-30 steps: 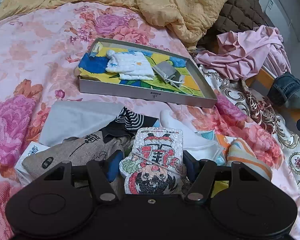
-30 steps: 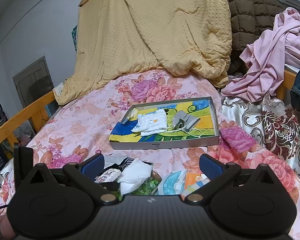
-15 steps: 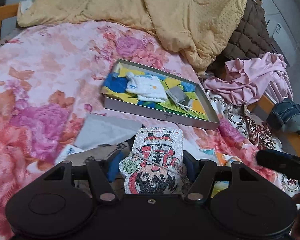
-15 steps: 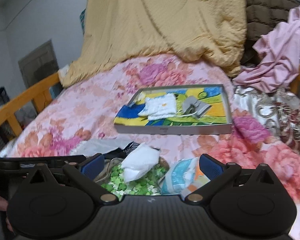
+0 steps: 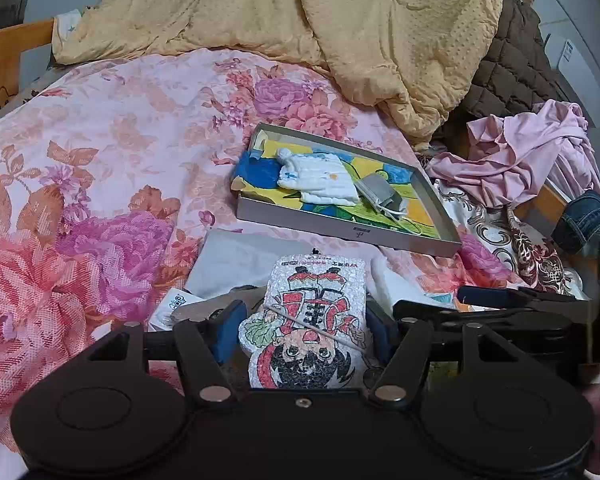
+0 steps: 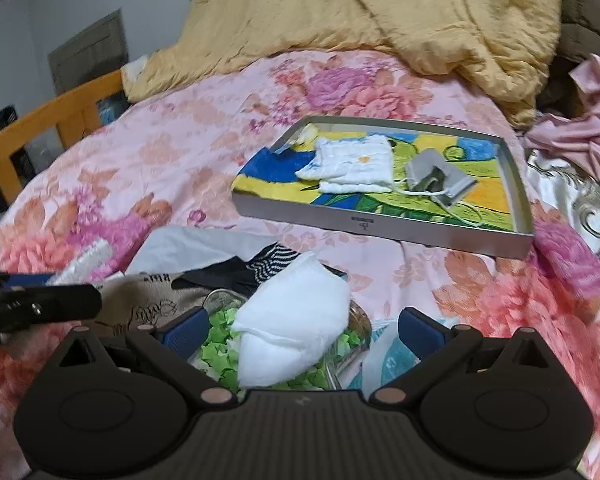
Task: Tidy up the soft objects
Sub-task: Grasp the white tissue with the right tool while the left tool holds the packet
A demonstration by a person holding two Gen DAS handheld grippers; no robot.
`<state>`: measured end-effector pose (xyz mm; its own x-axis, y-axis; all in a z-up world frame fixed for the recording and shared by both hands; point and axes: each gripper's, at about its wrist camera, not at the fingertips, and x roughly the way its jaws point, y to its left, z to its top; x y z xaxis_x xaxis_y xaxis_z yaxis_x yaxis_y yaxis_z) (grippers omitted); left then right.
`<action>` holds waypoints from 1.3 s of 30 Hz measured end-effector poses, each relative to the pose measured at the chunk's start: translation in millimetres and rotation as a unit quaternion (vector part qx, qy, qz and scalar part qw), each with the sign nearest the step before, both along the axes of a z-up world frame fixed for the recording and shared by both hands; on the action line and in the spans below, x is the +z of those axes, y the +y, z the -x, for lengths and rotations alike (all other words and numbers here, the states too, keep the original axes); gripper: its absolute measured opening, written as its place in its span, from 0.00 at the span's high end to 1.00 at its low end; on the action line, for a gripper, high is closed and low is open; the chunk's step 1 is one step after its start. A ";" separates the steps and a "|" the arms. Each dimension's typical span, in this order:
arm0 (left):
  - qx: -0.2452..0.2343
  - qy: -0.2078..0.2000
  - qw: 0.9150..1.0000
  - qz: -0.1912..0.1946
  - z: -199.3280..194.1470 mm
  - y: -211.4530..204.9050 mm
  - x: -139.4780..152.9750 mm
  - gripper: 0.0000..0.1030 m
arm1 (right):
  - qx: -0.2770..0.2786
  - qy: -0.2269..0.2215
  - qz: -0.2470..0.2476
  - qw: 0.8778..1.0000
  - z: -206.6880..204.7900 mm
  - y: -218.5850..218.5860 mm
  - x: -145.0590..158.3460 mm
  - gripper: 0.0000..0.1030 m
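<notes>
Left tool: clenched on cartoon pad, blue fingers pressing both long edges.
Cartoon pad: flat, soft-looking, white speckled/beaded surface; printed cartoon figure in red/black/white w/ green patch, seen upside down; thin white stick lying diagonally across it. Held above clutter at near edge of bed.
Right tool: released, fingers spread wide, nothing between them gripped; hovering over white pouch.
White pouch: plump, soft, plain white fabric w/ seam line; lying on jar of green bits.
Tray: shallow grey rectangular box on bed, beyond clutter; lined w/ blue/yellow/green cloth.
Tray contents: white folded cloth w/ small orange heart, left-centre; grey drawstring pouch just beside it to right, white cord trailing.
Clutter nr tools: black striped sock, beige printed fabric, pale grey sheet, teal/orange packet — partly hidden, type unclear.
Bed: pink floral cover.
Far side: yellow quilt, brown quilted blanket, pink garment, jeans at right.
</notes>
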<state>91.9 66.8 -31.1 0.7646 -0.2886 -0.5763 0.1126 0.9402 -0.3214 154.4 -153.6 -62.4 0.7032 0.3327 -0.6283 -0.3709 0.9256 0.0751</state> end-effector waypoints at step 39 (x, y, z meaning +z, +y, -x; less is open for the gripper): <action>0.001 0.010 1.000 -0.020 -2.1 -19.0 -2.9 0.37 | 0.018 -0.011 -0.079 0.997 38.7 -18.0 30.1 0.84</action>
